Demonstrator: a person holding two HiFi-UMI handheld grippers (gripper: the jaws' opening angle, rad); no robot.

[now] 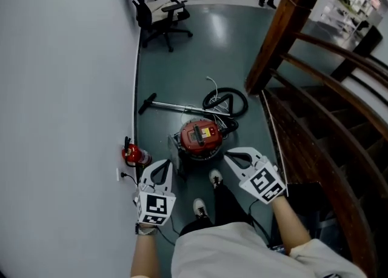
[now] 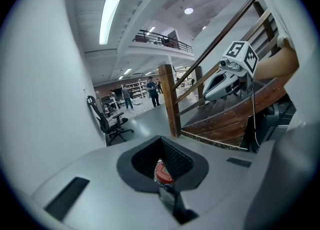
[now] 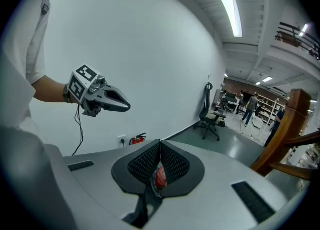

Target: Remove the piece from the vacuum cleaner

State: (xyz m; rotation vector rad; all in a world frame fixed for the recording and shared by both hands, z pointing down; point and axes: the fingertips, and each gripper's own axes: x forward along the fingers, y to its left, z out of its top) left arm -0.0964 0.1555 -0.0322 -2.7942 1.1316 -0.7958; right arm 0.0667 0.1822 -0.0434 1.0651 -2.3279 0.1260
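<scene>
Hovering | left hand-held gripper (image 1: 162,165) closed, empty | right hand-held gripper (image 1: 230,157) closed, empty

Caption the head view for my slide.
Both shut, the left gripper and right gripper hover above the red vacuum cleaner on the floor beside wooden stairs.

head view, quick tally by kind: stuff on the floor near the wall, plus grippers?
vacuum cleaner: 1
fire extinguisher: 1
office chair: 1
grippers: 2 (left gripper, right gripper)
total: 5
</scene>
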